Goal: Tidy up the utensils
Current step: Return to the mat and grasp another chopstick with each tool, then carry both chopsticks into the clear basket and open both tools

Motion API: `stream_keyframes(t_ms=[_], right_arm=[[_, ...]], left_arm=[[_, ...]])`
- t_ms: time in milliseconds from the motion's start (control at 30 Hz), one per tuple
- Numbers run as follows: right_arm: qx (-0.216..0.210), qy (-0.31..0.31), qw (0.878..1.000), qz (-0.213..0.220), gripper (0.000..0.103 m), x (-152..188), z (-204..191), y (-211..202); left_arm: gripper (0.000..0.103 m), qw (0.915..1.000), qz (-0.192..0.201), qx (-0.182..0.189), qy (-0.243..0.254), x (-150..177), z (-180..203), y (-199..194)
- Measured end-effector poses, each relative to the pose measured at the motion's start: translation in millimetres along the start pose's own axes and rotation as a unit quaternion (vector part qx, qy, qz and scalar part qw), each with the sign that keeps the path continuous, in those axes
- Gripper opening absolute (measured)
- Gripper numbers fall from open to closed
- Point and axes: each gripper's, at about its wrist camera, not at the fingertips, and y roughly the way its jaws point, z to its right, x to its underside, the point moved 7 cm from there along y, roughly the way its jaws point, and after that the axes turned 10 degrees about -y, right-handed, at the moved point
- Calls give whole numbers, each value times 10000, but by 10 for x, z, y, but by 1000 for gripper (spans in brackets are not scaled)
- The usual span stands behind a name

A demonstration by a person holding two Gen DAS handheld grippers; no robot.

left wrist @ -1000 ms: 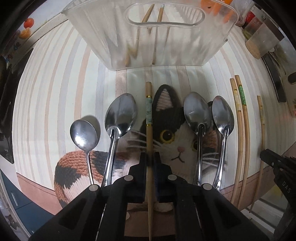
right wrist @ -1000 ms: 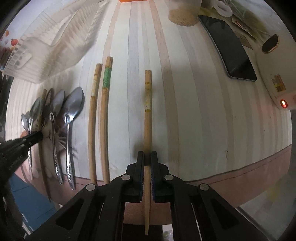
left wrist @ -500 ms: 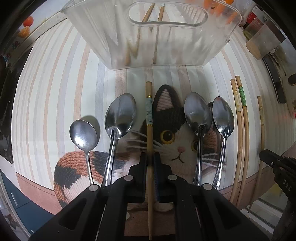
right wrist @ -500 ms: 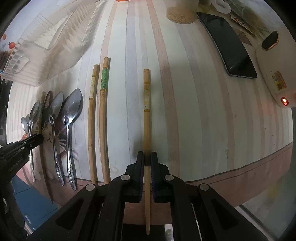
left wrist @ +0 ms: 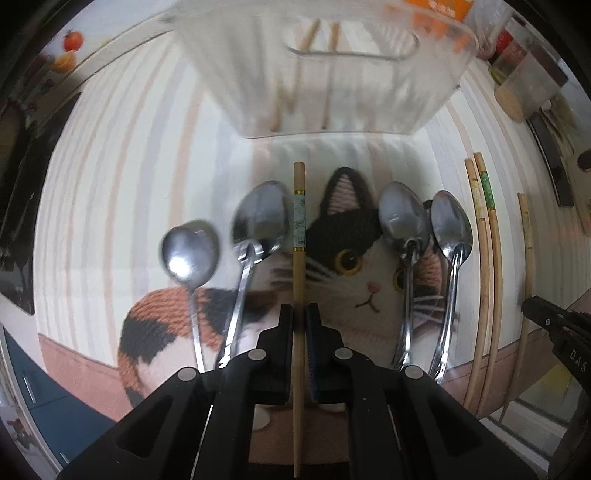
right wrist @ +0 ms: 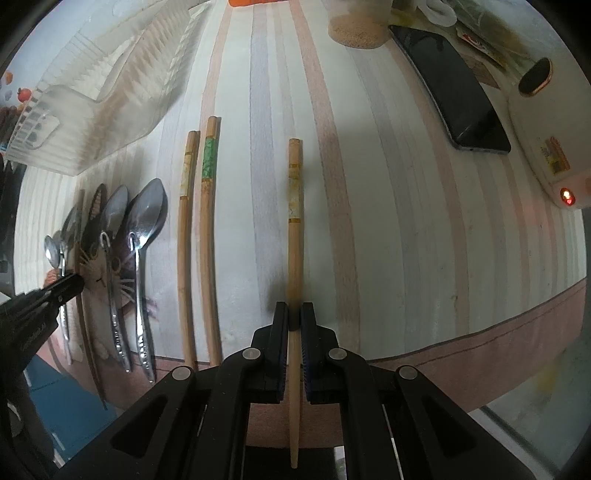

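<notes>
My left gripper (left wrist: 299, 314) is shut on a wooden chopstick with a pale teal band (left wrist: 299, 229), held over the cat-print mat (left wrist: 354, 273). Several steel spoons (left wrist: 404, 221) lie on either side of it. A clear plastic basket (left wrist: 325, 66) with two chopsticks inside stands just beyond. My right gripper (right wrist: 294, 314) is shut on a plain wooden chopstick (right wrist: 294, 206) over the striped cloth. Two more chopsticks (right wrist: 207, 206) lie to its left, beside the spoons (right wrist: 142, 229). The left gripper (right wrist: 70, 286) shows at the left edge of the right wrist view.
A black phone (right wrist: 458, 88), a white device with a red light (right wrist: 554, 155) and a jar (right wrist: 354, 26) sit at the back right. The table's front edge (right wrist: 480, 343) runs close below the grippers. The right gripper's tip (left wrist: 546, 317) shows in the left wrist view.
The left gripper has risen with its chopstick, and the spoons and basket now look blurred and shifted. The right gripper has lifted its chopstick slightly.
</notes>
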Motion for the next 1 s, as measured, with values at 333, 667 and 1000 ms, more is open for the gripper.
stream_keyframes(t_ms=[333, 667, 1000], right_arm=[[-258, -146, 9989, 356, 7, -138, -169, -289], [-701, -177, 9924, 994, 7, -754, -382, -903], [-1350, -338, 9763, 1660, 7, -1842, -813, -1667]], left_arm=[[4, 9956, 492, -57, -798, 36, -619, -483], [4, 9857, 1133, -26, -1244, -515, -1042, -1085], [4, 9756, 1488, 1319, -931, -1568, -638, -2057]])
